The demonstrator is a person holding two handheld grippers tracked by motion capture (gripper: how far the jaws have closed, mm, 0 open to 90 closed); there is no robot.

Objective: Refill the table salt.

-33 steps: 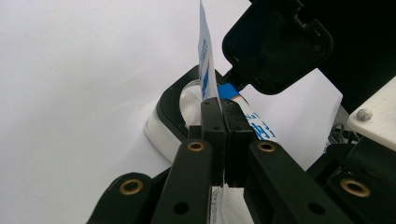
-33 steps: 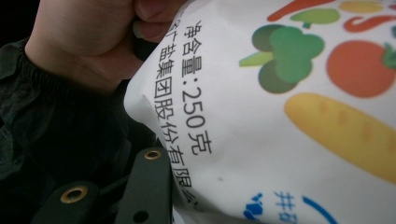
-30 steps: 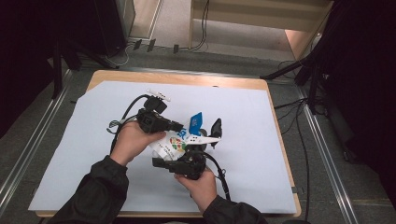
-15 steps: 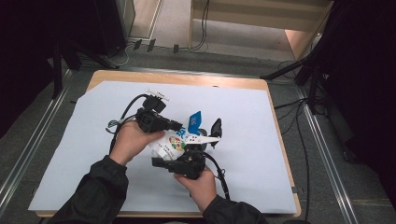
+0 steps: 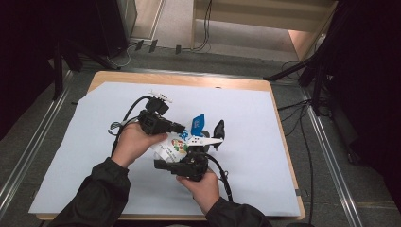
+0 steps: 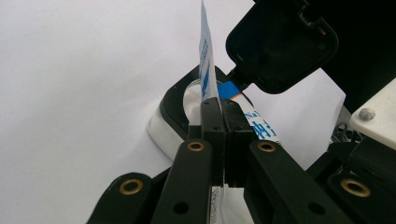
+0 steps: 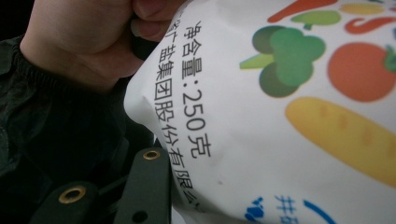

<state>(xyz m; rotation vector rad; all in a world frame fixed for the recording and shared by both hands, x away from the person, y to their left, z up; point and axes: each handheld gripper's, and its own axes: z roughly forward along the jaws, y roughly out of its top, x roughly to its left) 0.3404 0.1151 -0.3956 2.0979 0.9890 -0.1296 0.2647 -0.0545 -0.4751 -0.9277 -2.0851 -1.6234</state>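
A white bag [image 5: 172,145] printed with vegetables sits near the middle of the table [image 5: 246,85], lifted between the two grippers over the pale blue sheet [image 5: 85,142] that covers the tabletop. In the high view its long axis runs from the lower left, by the person's left hand [image 5: 132,144], up to the right, where its blue top edge [image 5: 197,124] sticks up and points away from the person.

The left gripper [image 6: 220,109] has its jaws pressed fully together on a thin edge of the bag, which rises almost upright out of the pinch in the left gripper view. Just behind that edge lies a black-and-white container [image 6: 175,112] on the sheet, with its black lid [image 6: 280,44] flipped open above it.

The right gripper [image 5: 189,163], held in the right hand [image 5: 201,187], comes at the bag from the person's side. In the right gripper view the bag's printed face [image 7: 289,107] is right up against the camera, with the line of black characters running top to bottom along its left side, and one jaw [image 7: 144,186] is visible beside the bag's lower edge. The jaws stand part open and have just been closing a little; the other jaw is hidden behind the bag, so I cannot tell whether the pads are pressing on it.
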